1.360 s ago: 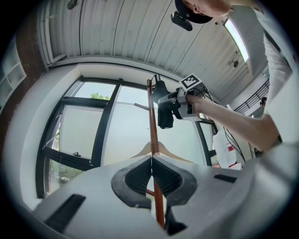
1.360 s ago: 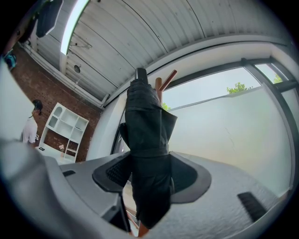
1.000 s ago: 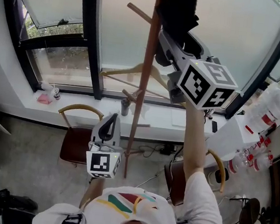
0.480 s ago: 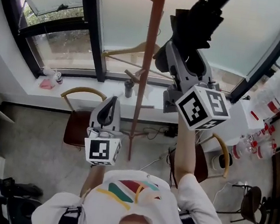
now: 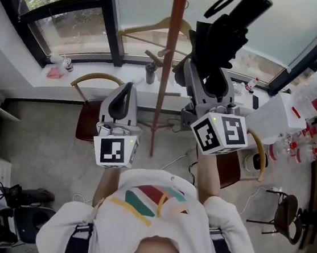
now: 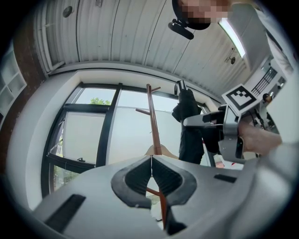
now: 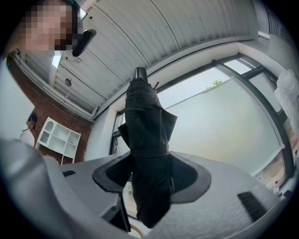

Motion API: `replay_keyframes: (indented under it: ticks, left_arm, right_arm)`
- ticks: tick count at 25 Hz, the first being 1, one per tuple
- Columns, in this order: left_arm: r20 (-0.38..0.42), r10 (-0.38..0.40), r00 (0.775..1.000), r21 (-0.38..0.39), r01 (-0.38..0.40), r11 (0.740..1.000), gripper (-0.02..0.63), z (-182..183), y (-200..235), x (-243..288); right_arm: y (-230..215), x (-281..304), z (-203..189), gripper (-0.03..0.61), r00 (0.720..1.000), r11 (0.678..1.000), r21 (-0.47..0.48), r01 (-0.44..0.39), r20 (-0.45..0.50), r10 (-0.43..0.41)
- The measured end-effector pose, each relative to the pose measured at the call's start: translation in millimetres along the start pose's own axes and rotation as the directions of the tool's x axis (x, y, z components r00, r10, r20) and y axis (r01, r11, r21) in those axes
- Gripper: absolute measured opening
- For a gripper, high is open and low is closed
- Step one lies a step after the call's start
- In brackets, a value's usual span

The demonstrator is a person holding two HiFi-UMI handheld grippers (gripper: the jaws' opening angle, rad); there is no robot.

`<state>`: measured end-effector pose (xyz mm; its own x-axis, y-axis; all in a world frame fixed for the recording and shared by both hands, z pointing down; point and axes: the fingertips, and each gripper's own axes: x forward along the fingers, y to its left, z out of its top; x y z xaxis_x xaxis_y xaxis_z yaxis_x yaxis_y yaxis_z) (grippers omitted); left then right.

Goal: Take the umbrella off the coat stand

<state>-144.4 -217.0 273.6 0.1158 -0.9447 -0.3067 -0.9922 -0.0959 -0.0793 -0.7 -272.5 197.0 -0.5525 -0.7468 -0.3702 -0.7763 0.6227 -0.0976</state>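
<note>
Holding the umbrella (image 5: 220,36), right gripper (image 5: 206,77) seemingly hides its lower end.

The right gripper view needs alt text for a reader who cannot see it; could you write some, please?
The right gripper is clamped on a folded black umbrella that stands up between its jaws. Behind are a frosted window and a ribbed ceiling.

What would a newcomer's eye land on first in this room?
Most likely the black folded umbrella, clamped upright in the right gripper and raised against the bright window. In the head view, the tall wooden coat stand rises just to its left, and the umbrella is clear of its pole. The left gripper is held lower, shut and empty.
</note>
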Motion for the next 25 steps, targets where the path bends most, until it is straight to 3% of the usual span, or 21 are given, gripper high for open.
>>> replay_keyframes:
  ticks: [17,25]
  left_arm:
    - [-0.017,0.019,1.000,0.007,-0.019,1.000,0.006,-14.6,0.4,-2.1]
    - [-0.024,0.016,1.000,0.010,-0.016,1.000,0.008,-14.7,-3.3,-4.8]
  right_arm:
    - [-25.9,-57.2,-106.9,0.238,0.974,0.995,0.026,0.097,-0.207,-0.090]
    - [-14.5,-76.1,-129.9,0.238,0.958,0.995,0.019,0.093,-0.274,-0.084]
